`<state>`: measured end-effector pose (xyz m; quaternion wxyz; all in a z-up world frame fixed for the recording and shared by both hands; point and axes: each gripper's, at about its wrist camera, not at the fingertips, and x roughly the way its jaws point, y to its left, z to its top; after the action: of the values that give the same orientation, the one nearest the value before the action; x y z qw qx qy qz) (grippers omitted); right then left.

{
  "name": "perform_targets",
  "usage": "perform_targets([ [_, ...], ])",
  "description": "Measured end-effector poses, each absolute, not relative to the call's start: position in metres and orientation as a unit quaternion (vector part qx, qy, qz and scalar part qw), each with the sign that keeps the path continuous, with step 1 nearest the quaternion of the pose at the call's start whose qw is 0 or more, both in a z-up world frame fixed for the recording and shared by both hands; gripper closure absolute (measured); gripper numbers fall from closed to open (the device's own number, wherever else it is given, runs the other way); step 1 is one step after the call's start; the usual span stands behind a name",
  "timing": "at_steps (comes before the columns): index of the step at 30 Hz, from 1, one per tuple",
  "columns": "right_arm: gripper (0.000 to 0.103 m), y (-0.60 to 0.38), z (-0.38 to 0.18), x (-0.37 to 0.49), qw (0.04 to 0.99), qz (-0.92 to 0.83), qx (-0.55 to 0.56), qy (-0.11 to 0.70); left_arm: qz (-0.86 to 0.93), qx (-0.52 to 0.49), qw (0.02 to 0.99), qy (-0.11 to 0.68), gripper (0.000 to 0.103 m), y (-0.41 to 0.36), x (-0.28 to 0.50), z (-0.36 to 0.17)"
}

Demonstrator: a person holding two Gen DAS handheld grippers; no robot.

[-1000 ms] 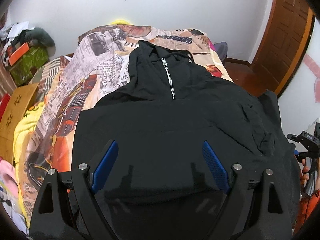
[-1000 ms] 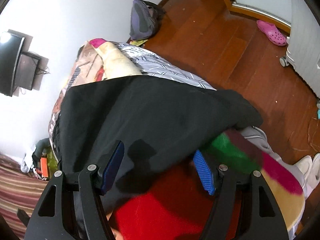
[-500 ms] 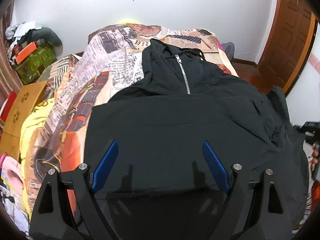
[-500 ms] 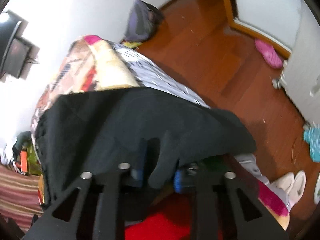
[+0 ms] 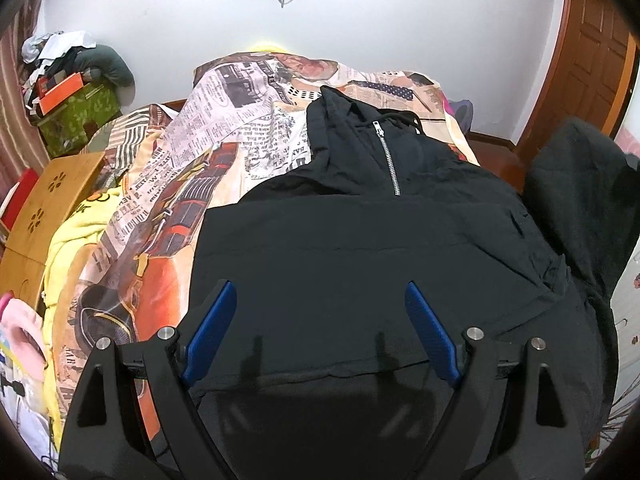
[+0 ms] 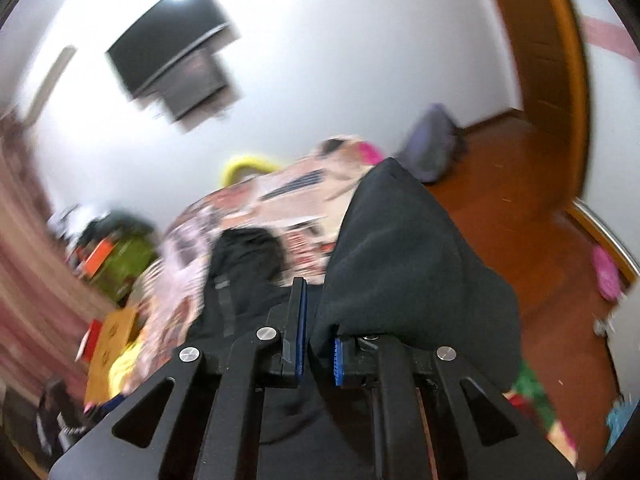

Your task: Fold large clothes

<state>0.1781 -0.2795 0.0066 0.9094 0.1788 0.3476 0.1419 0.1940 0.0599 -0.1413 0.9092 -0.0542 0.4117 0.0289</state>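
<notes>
A black zip-neck hoodie (image 5: 360, 248) lies face up on a bed with a newspaper-print cover (image 5: 224, 120), hood toward the far wall. My left gripper (image 5: 320, 312) is open and empty, hovering over the hoodie's lower body. My right gripper (image 6: 316, 340) is shut on the hoodie's right sleeve (image 6: 400, 264), which drapes up and over the right finger. In the left wrist view the lifted sleeve (image 5: 580, 200) hangs at the right edge. The right wrist view is motion-blurred.
A wooden board (image 5: 48, 216) and yellow cloth (image 5: 76, 236) lie at the bed's left side. A green box (image 5: 76, 116) with clutter stands by the far left wall. A wooden door (image 5: 592, 60) and bare floor (image 6: 540, 248) are at the right.
My right gripper closed on the sleeve, then lifted it and swung up toward the bed. The left gripper drew back slightly and stayed open.
</notes>
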Motion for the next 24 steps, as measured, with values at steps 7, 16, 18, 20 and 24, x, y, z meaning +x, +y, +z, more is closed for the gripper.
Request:
perform_targets([
  [7,0.094,-0.201,-0.037,0.178,0.880,0.213,0.105,0.411,0.027,-0.052,0.910,0.411,0.017,0.070,0.181,-0.142],
  [16,0.090,-0.143,-0.094,0.169,0.841,0.231,0.010,0.490,0.031,-0.048,0.906,0.419,0.017,0.075,0.170,-0.148],
  [18,0.090,-0.141,-0.096,0.166,0.843,0.227,-0.006,0.488,0.030,-0.048,0.905,0.421,0.017,0.073,0.170,-0.148],
  [20,0.090,-0.139,-0.092,0.165,0.839,0.226,-0.017,0.494,0.029,-0.047,0.905,0.422,0.017,0.071,0.170,-0.149],
  [24,0.075,-0.142,-0.084,0.161,0.824,0.242,-0.013,0.513,0.023,-0.042,0.905,0.422,0.017,0.063,0.171,-0.149],
])
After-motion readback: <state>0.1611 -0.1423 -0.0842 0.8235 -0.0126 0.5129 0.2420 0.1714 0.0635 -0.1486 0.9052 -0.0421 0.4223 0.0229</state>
